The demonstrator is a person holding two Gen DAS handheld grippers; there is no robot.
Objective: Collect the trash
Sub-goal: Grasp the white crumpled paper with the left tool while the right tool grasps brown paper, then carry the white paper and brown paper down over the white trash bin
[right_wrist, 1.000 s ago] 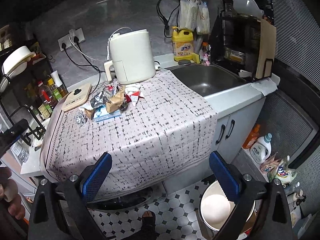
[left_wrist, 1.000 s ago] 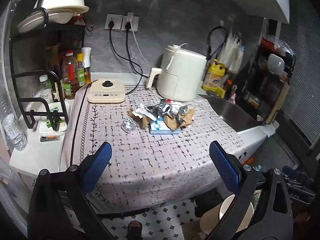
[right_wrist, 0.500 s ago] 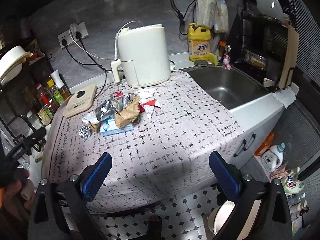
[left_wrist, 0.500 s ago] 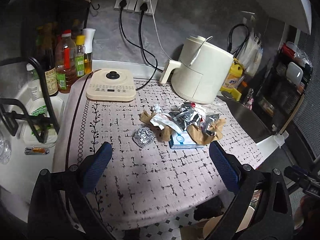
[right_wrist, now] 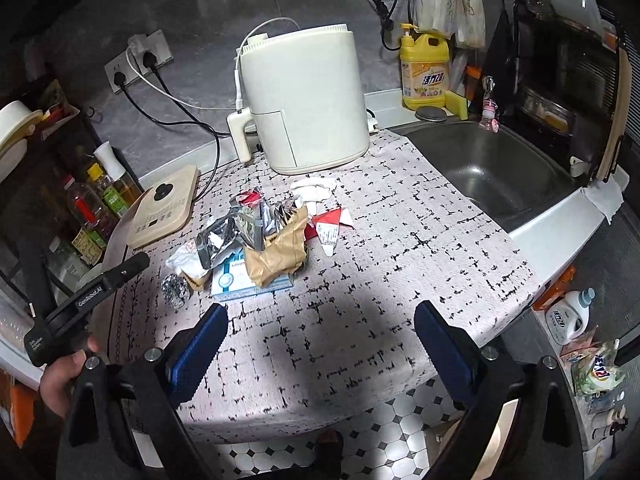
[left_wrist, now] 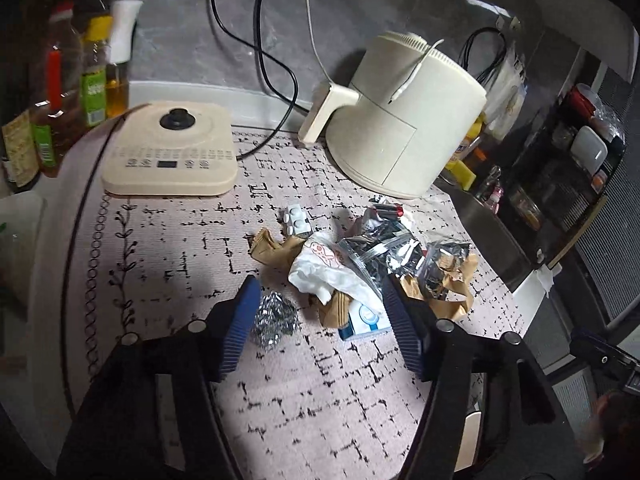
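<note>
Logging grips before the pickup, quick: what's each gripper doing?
Left gripper: jaws closing around the foil ball and wrappers, nothing gripped.
Right gripper: open, empty.

A: Colours, quick. My left gripper (left_wrist: 320,320)?
B: Black frame, blue ribbed pads (left_wrist: 239,326). Same on my right gripper (right_wrist: 320,354).
A: Cloth?
B: Pale pink tablecloth (left_wrist: 320,392) with broken black grid lines, black vine border on its left edge.
A: Trash?
B: Crumpled silver foil ball (left_wrist: 274,320), crumpled brown paper (right_wrist: 280,246), white wrapper with red print (left_wrist: 326,264), shiny silver foil bags (left_wrist: 384,252), blue-and-white small box (right_wrist: 236,280).
A: Appliances?
B: Cream air fryer (right_wrist: 304,100), cream flat cooker with black knob (left_wrist: 170,148). Yellow detergent bottle (right_wrist: 425,68).
</note>
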